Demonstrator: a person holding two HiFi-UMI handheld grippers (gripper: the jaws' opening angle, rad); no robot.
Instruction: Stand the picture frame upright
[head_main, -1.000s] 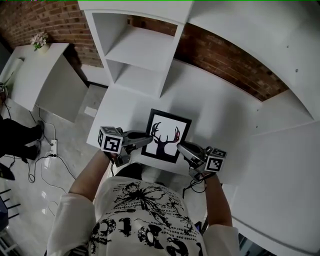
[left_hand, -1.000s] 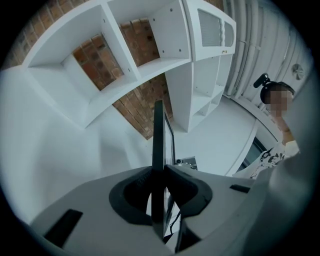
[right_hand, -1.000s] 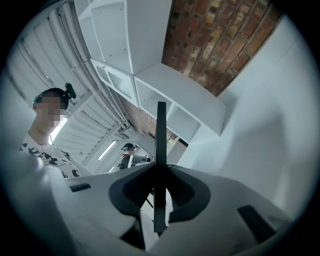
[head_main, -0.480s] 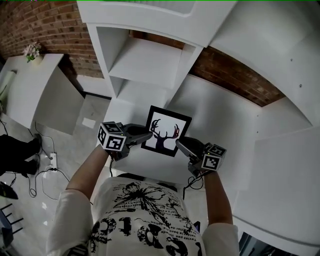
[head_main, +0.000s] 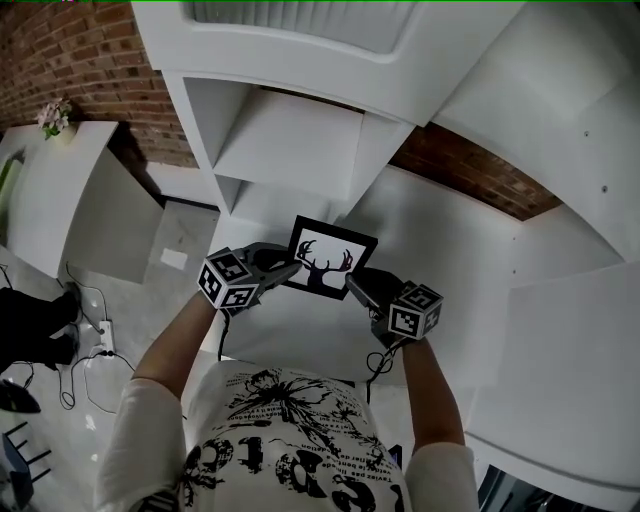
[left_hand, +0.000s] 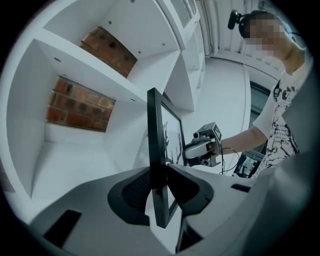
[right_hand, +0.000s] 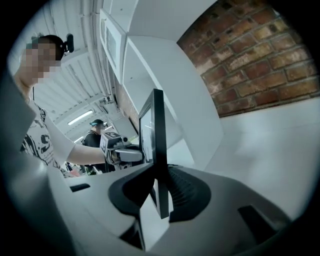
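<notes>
Picture frame (head_main: 322, 262) is upright over the white shelf (head_main: 300, 335), print facing near, long axis apparently vertical. Left gripper (head_main: 285, 268) clamps its left edge, jaws having just opened slightly; right gripper (head_main: 358, 285) clamps its right edge.

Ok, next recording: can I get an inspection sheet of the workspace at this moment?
Surface: white shelf top, bare beside the frame.
Job's things: picture frame with deer print, upright, gripped at both side edges.
Clutter: nothing seen.
Grippers: left claw shut on the frame, jaws just easing open; right claw shut on it.
Cables: cords on the floor, left.
Surroundings: white shelving, brick wall, flowers on a side cabinet.
</notes>
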